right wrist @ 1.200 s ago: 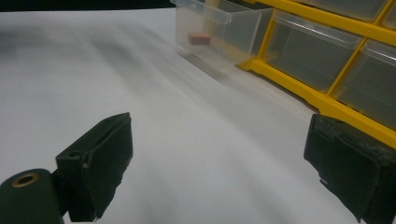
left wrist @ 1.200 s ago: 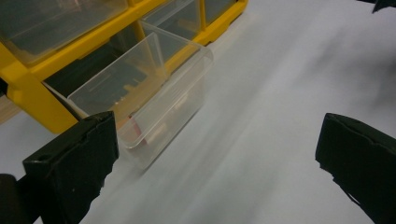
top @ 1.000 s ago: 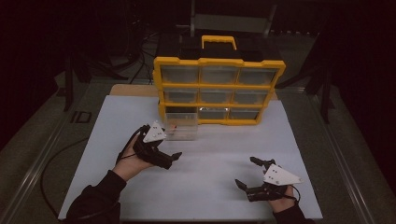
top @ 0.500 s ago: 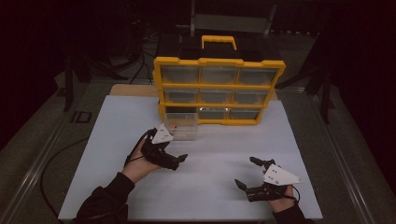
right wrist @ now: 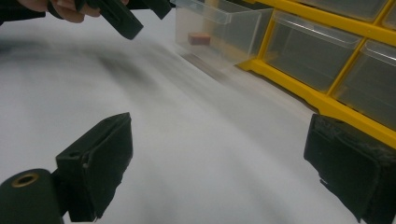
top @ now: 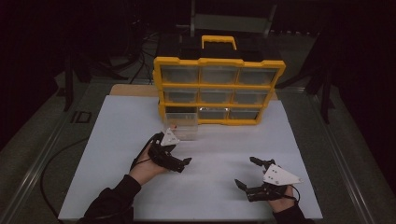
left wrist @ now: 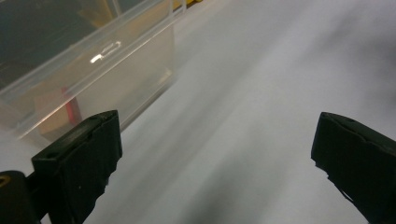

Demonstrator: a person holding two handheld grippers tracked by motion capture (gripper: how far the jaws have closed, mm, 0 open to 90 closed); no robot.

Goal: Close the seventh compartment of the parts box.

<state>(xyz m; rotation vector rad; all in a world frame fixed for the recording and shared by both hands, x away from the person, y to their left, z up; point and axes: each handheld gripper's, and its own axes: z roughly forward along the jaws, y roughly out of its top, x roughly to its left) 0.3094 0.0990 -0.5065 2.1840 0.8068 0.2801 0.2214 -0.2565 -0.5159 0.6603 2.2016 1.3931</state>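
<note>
Here, in the high view, a yellow drawer organizer (top: 218,88) with a black top and a yellow carry handle stands at the far middle of the white worktop (top: 112,140). It holds three rows of clear drawers. One clear drawer (top: 181,126) of the bottom row, at the organizer's left end, is pulled out toward the person, with a small red item inside. The left tongs (top: 173,151) lie just in front of that drawer, held in the left hand (top: 147,165), with a grey three-cornered plate on top; the jaws stand apart and hold nothing. The right tongs (top: 246,172) rest well in front of the organizer's right half, near the worktop's front edge, jaws spread and empty.

Left gripper view: the left tongs (left wrist: 215,154) show two black jaws wide apart with bare worktop (left wrist: 261,84) between them. The clear drawer (left wrist: 88,70) lies just beyond the jaw at the left of this view, not touching it; a red and tan item shows through its wall.

Right gripper view: the right tongs (right wrist: 219,163) show both jaws wide apart over bare worktop (right wrist: 196,140), gripping nothing. Beyond them the organizer (right wrist: 327,60) runs along the upper right, the clear drawer (right wrist: 219,28) juts from it with a reddish block inside, and the left tongs (right wrist: 135,14) hang just beside that drawer.
</note>
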